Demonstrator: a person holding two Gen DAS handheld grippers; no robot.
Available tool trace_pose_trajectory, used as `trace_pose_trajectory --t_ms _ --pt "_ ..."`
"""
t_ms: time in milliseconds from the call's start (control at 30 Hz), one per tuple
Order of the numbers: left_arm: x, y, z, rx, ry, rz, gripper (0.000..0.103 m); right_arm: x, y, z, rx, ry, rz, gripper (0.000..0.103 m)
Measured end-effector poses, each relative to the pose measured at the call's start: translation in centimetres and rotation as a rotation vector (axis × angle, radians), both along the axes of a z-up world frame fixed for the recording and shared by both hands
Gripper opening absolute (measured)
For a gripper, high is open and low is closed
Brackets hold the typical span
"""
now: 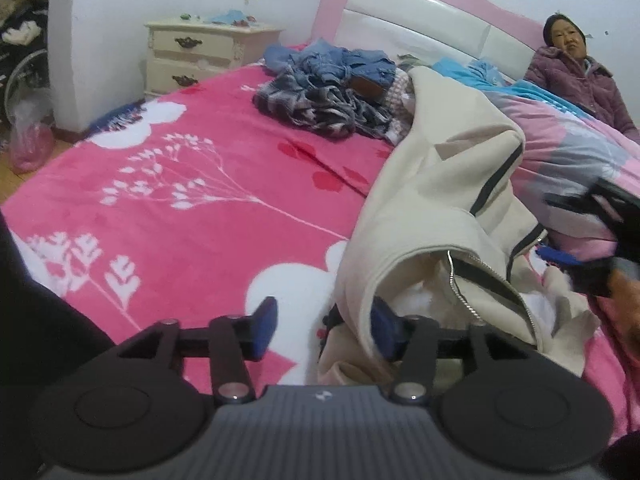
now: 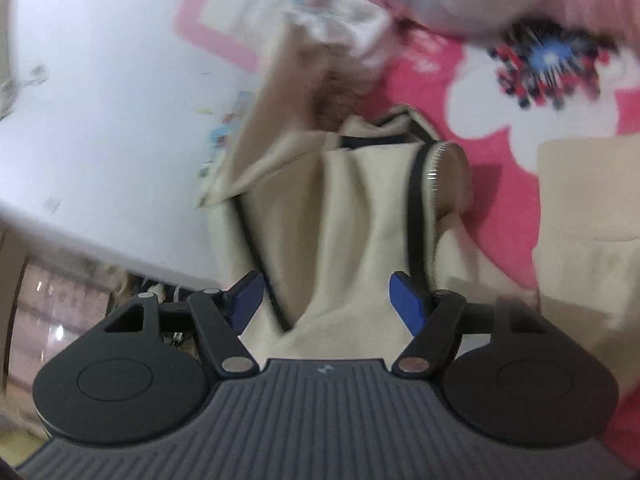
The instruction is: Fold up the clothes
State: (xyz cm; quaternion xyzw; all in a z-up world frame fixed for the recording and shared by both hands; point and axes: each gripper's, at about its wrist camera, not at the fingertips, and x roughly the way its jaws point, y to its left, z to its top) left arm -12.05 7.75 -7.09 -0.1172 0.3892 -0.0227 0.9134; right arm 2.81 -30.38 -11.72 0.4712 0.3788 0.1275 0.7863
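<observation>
left wrist view: cream zip jacket (image 1: 436, 208) is heaped unfolded on the pink bedspread (image 1: 192, 208) beside a quilt, part lifted; left gripper (image 1: 326, 330) stands wide, a fold of hem draped over its right pad, the right gripper (image 1: 592, 240) at the far edge, grip unclear here. right wrist view, blurred: right gripper (image 2: 328, 300) wide, jacket (image 2: 360, 216) hanging between the jaws, unpinched; looks soft, limp, lightish, zip tape stiffer, so hem or shoulder seams seem the best holds

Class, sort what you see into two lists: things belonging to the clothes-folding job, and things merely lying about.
Belongs to the job:
cream zip jacket
left gripper
right gripper
pile of unfolded clothes

Lying about:
nightstand
pink plastic bag
quilt
seated person
</observation>
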Motion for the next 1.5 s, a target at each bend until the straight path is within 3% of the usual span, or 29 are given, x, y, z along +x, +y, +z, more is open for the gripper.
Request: trace_pose_trajectory --t_ms 100,233,300,567,667,733,800,833,933,1000,1133,1167,1200,1233,1267,1500 --pt "0.4 0.1 -0.9 -0.017 0.009 -0.016 0.064 2.6 0.3 -2.1 -0.009 0.095 -0.057 0.074" --pt "0.9 0.5 -2.0 -0.054 0.026 -0.019 0.066 4.2 1.2 -4.6 0.009 0.183 -0.057 0.079" --pt "1.2 0.6 -2.5 -0.071 0.031 -0.021 0.065 4.4 1.7 -4.9 -0.03 0.196 -0.053 0.079" --pt "1.1 -0.2 -2.3 -0.066 0.02 -0.07 0.067 4.2 2.0 -5.1 -0.032 0.188 -0.093 0.08" --pt "1.0 -0.5 -2.2 -0.064 0.015 -0.088 0.068 4.2 2.0 -3.7 -0.018 0.125 -0.058 0.077" --pt "1.1 -0.7 -2.2 -0.067 0.014 -0.094 0.067 3.1 1.9 -2.5 -0.017 0.048 -0.038 0.057" --pt "1.3 -0.2 -2.5 -0.094 0.021 -0.06 0.061 1.7 1.9 -1.6 -0.02 -0.031 -0.031 0.046" --pt "1.5 0.0 -2.7 -0.107 0.03 -0.04 0.058 1.2 1.8 -1.7 0.033 -0.078 -0.021 0.039" --pt "2.3 0.4 -2.9 -0.142 0.047 -0.019 0.052 0.1 1.2 -2.0 0.207 -0.208 0.006 0.038" --pt "3.0 0.3 -3.2 -0.159 0.077 -0.037 0.055 0.7 1.5 -2.2 0.281 -0.227 0.028 0.039" --pt "3.9 -0.1 -4.0 -0.178 0.127 -0.026 0.055 2.6 3.2 -2.9 0.206 -0.116 0.026 0.037" --pt "4.0 0.1 -4.1 -0.177 0.124 -0.006 0.046 3.0 3.6 -3.0 0.195 -0.102 0.02 0.034" --pt "3.9 0.3 -4.2 -0.181 0.12 0.018 0.029 3.3 3.9 -3.0 0.186 -0.091 0.014 0.018" --pt "3.9 0.6 -4.2 -0.185 0.115 0.043 0.024 3.3 4.0 -2.5 0.212 -0.119 0.011 0.01" --pt "3.9 0.8 -4.2 -0.187 0.109 0.061 0.019 3.2 4.0 -1.9 0.237 -0.147 0.009 0.009" --pt "4.0 0.1 -2.3 -0.148 -0.005 0.073 0.011 1.0 2.6 6.5 0.407 -0.438 0.08 0.006"
